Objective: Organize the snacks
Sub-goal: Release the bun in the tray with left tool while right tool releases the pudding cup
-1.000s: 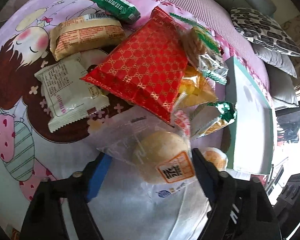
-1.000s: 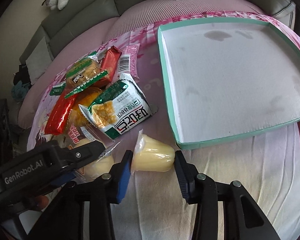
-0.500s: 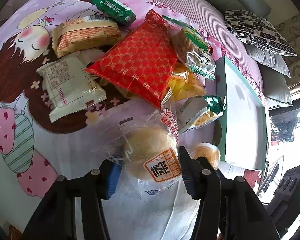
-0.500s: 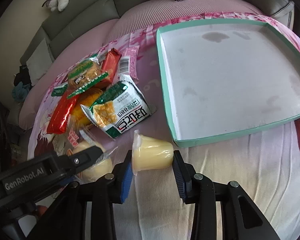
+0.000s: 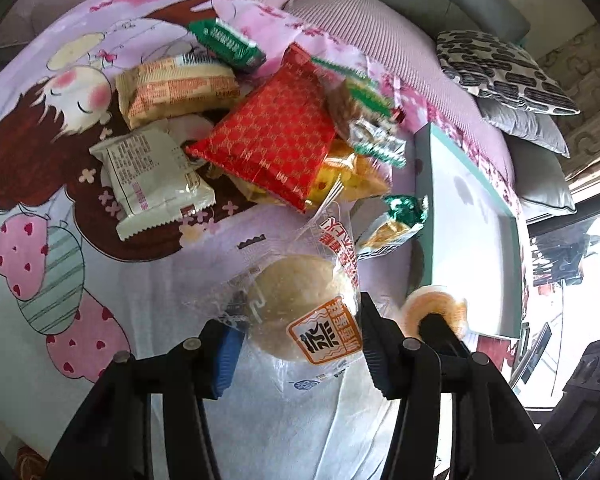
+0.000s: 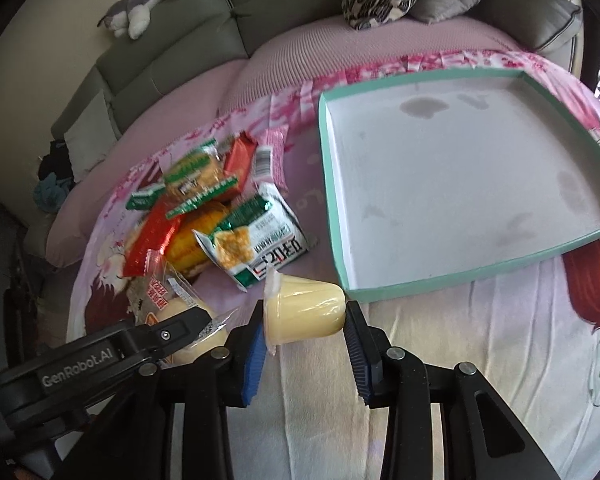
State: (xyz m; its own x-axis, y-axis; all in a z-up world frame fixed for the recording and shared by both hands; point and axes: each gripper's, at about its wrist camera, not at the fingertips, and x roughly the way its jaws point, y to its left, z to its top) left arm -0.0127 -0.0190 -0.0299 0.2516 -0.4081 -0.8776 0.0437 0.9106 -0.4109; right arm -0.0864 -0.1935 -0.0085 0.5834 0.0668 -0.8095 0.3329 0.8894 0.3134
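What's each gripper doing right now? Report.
Left gripper: shut on the wrapped bun.
Right gripper: shut on the jelly cup.

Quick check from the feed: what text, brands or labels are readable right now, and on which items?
"GenRobot.AI": white lettering on the left gripper body, right wrist view.
"蒸": large character on the orange label of the bagged bun.
Red characters on the bun's wrapper: too distorted to read.
Green-and-white snack bag: large upside-down print, not legible.
White packet and barcoded tan packet: print too small.

- "GenRobot.AI" in pale letters on the black left gripper (image 6: 220, 322) body (right wrist view).
- "蒸" on the wrapped bun (image 5: 300, 312)'s orange label.
- Other wrapper print too small to read.
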